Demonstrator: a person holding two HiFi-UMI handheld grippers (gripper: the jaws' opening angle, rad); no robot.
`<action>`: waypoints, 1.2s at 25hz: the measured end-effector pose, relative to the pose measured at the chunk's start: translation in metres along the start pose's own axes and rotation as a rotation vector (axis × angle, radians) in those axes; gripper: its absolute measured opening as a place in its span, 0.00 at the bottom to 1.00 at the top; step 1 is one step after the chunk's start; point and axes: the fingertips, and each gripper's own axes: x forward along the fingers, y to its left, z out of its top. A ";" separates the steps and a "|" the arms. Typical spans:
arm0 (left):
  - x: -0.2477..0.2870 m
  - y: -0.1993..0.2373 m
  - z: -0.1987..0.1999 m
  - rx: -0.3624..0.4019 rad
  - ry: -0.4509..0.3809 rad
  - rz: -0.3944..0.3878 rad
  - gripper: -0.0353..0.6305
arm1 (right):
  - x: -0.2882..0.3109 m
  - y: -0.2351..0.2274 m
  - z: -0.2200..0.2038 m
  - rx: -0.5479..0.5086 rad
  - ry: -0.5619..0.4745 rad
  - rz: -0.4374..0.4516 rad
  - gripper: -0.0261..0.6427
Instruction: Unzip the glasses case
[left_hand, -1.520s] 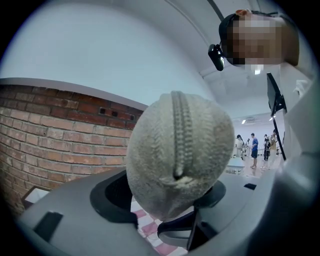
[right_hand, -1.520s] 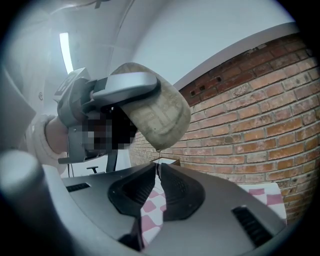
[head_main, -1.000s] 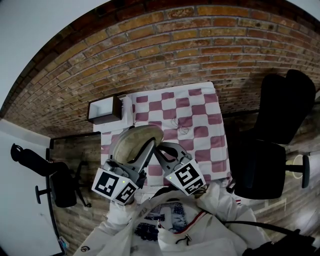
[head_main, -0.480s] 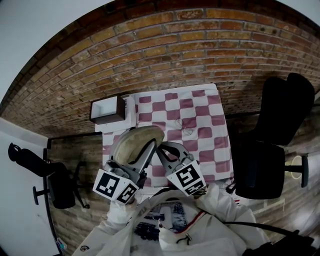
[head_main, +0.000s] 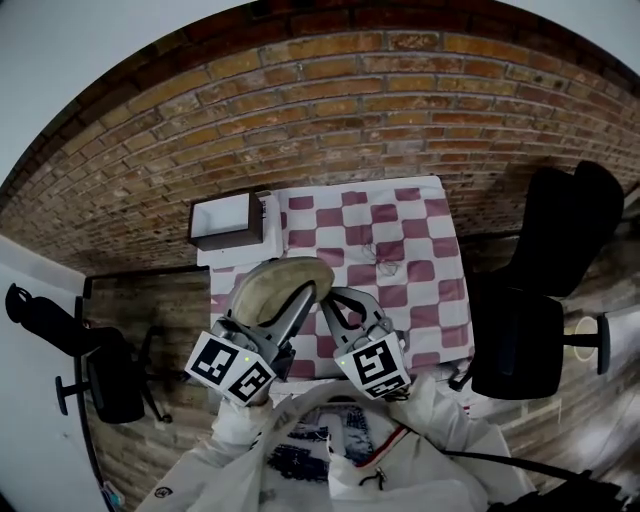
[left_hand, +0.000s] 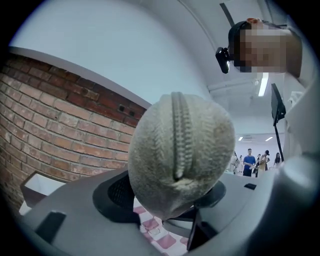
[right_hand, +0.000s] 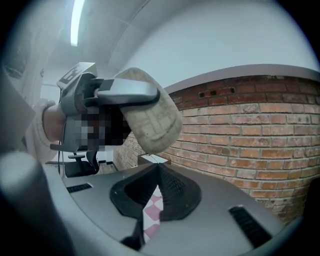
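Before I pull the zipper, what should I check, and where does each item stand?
1. Case clamped in left gripper: ok.
2. Case held clear of table: ok.
3. Zipper in sight, closed along the stretch that shows: ok.
4. Right gripper jaws together, tips at the case's lower end: ok.
5. Zipper pull caught between the right jaws: cannot tell.

A pink-and-white checked tablecloth (head_main: 400, 240) is seen against a brick wall (head_main: 330, 110), flanked by one black office chair (head_main: 540, 330) and another black chair (head_main: 100, 375), beneath a ceiling strip light (right_hand: 77, 20).
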 end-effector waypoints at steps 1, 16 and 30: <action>-0.003 0.004 0.000 -0.012 -0.003 -0.009 0.48 | 0.002 0.002 0.001 -0.011 0.004 -0.011 0.06; -0.053 0.036 -0.010 -0.101 0.012 -0.143 0.48 | 0.017 0.054 -0.006 -0.084 0.079 -0.185 0.06; -0.083 0.046 -0.028 -0.140 0.047 -0.193 0.48 | 0.015 0.075 -0.019 -0.136 0.136 -0.251 0.06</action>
